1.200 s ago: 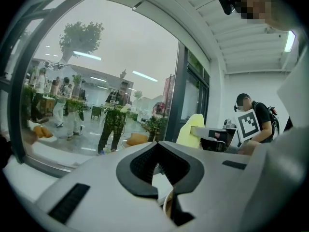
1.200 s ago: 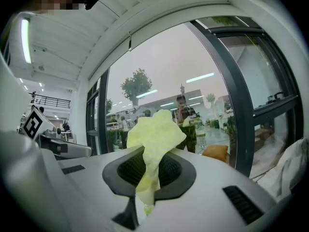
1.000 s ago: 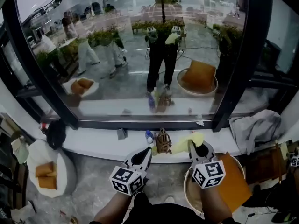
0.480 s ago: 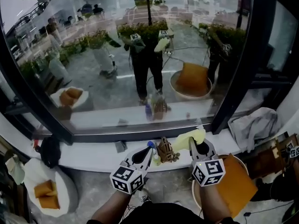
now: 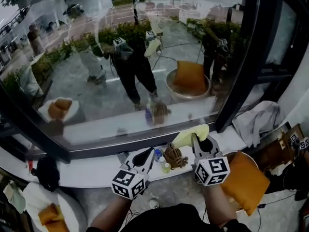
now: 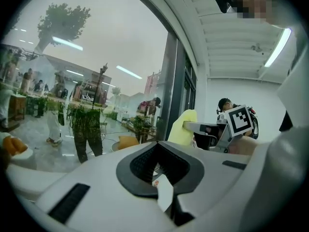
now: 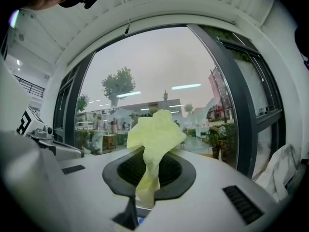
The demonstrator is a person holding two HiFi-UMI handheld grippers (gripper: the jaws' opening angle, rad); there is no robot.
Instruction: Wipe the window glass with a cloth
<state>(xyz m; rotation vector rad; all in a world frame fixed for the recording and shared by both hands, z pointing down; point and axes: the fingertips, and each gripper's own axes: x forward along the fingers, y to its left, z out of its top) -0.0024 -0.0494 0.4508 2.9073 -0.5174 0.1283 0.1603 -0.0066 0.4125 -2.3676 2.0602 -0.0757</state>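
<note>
Window glass [image 5: 203, 37] spreads wide above both tools. It is bounded by a dark frame bar [image 5: 29, 128] slanting down its left side, a dark upright post [image 5: 244, 57] on its right and a dark lower rail [image 5: 120, 143] along its bottom edge. Under the rail runs a white sill [image 5: 87, 171].

The crumpled pale-yellow cloth [image 5: 191, 135] is pinched in the right hand-held gripper [image 5: 200, 143]. Its jaws are closed on the cloth's lower part, and the bunched top stands free above them. Seen from above, the cloth lies over the right stretch of the sill, just below the rail and near the foot of the post, not over the pane.

The left hand-held gripper [image 5: 146, 156] hovers beside it over the middle of the sill, its jaws drawn together with nothing between them. On the sill between the two grippers sit a small blue-capped bottle [image 5: 158, 153], a brown woven object [image 5: 175, 156] and a small yellowish-green bottle [image 5: 165, 167]. Right of the post a rumpled grey fabric [image 5: 258, 122] lies at the sill's end. Below the right hand-held gripper an orange cushion [image 5: 244, 180] rests in a round basket.
</note>
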